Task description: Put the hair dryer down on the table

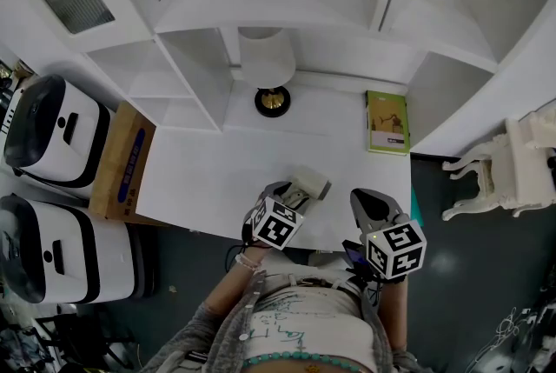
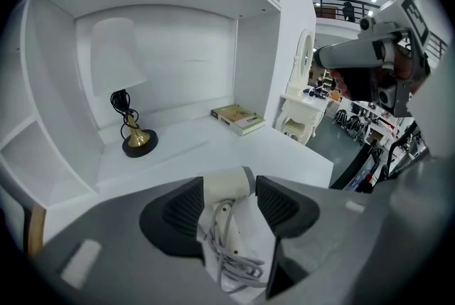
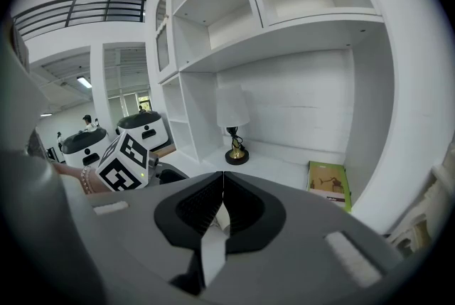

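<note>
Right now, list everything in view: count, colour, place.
table: 1, white, centre
shelves: white, behind and above table
lamp: 1, white shade, gold stem, black base, back of table
book: 1, green, table's back right
hair dryer: 1, cream, cord bundled, at table's front edge
box: 1, brown cardboard, left of table
machines: 2, white and black, floor far left
carved furniture: 1, white, floor right
left gripper: grey, shut on hair dryer
right gripper: grey, jaws together, by table's front right
</note>
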Demonstrator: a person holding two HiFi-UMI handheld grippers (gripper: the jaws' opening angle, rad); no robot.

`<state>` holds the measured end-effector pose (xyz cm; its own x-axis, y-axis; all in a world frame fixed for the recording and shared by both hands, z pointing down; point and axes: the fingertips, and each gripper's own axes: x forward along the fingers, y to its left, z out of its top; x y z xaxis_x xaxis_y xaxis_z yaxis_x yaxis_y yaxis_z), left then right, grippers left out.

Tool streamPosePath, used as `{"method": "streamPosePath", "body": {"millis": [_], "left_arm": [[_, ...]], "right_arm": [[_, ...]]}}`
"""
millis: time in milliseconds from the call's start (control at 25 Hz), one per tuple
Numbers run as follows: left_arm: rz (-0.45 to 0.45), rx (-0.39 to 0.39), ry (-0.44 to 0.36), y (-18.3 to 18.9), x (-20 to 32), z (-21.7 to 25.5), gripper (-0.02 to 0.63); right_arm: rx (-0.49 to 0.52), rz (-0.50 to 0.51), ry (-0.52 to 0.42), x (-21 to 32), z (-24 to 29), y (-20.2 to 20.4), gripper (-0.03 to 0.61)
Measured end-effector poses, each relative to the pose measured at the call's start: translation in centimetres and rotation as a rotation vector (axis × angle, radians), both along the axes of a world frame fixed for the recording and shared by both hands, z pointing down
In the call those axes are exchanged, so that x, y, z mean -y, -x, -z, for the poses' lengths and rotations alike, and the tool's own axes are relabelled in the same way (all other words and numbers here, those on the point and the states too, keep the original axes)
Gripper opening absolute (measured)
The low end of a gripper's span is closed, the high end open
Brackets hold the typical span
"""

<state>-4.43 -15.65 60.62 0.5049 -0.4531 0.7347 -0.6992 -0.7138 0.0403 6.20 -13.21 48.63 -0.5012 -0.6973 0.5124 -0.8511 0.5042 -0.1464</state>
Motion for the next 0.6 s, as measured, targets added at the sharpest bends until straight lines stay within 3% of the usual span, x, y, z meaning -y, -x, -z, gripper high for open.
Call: {"method": "streamPosePath", "body": {"millis": [600], "left_arm": [[0.001,-0.030,-0.043,0.2,0.1,1.5,0.194]], "right_arm": [[-0.002,0.000,-0.004,0.4,0.2,0.1,0.029]]}}
